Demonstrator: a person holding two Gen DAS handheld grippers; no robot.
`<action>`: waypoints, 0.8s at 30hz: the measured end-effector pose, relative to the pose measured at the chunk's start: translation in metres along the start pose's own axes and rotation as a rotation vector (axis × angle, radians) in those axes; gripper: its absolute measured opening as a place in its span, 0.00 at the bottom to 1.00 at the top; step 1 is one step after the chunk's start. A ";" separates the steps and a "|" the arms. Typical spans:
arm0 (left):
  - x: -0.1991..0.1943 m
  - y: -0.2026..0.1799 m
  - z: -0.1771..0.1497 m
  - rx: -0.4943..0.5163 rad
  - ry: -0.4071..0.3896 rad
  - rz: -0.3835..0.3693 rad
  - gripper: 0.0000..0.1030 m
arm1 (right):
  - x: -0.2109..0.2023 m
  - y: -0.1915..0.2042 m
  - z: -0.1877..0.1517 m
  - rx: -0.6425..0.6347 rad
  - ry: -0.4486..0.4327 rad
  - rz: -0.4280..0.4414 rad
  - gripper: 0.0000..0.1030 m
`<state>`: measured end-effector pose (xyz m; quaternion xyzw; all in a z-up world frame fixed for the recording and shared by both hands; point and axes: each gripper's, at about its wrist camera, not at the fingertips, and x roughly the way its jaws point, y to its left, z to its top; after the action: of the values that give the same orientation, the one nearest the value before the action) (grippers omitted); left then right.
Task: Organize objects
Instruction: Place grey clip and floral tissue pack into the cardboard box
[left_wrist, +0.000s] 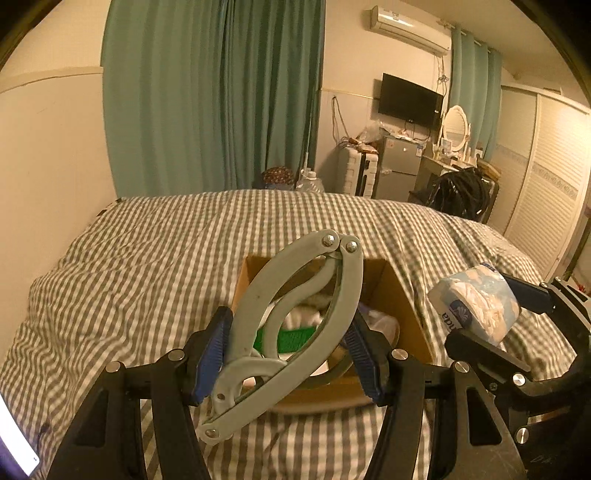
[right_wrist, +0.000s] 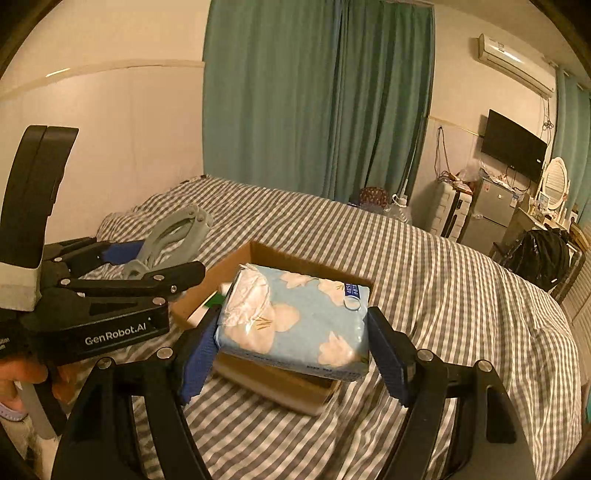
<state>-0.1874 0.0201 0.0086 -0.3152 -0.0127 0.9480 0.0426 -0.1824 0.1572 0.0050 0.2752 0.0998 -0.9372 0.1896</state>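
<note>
We hold our left gripper (left_wrist: 291, 354) clamped on a grey folding hanger (left_wrist: 295, 325), its blue pads (left_wrist: 212, 350) pressing the hanger's arms from both sides; the hanger tilts up toward 12 o'clock, above the open cardboard box (left_wrist: 402, 306). In the left wrist view the box lies on the grey-and-white checked bedspread (left_wrist: 147, 266), with a green item (left_wrist: 295, 339) and white things inside. Our right gripper (right_wrist: 291, 350) grips a blue flower-printed tissue pack (right_wrist: 299, 325) between its pads, over the near edge of the box (right_wrist: 280, 380). From the right wrist view, the left gripper (right_wrist: 147, 258) sits at 9 o'clock, a hand (right_wrist: 22, 369) beneath it.
</note>
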 end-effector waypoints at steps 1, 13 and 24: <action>0.006 -0.001 0.005 -0.001 0.003 -0.003 0.61 | 0.006 -0.004 0.005 0.002 0.001 0.002 0.73; 0.107 -0.005 0.022 -0.027 0.138 -0.003 0.61 | 0.096 -0.048 0.037 0.090 0.049 0.008 0.73; 0.148 -0.003 -0.003 -0.013 0.225 0.042 0.61 | 0.145 -0.061 0.003 0.155 0.137 0.054 0.75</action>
<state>-0.3035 0.0357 -0.0814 -0.4203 -0.0073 0.9071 0.0221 -0.3214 0.1678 -0.0684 0.3551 0.0325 -0.9157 0.1854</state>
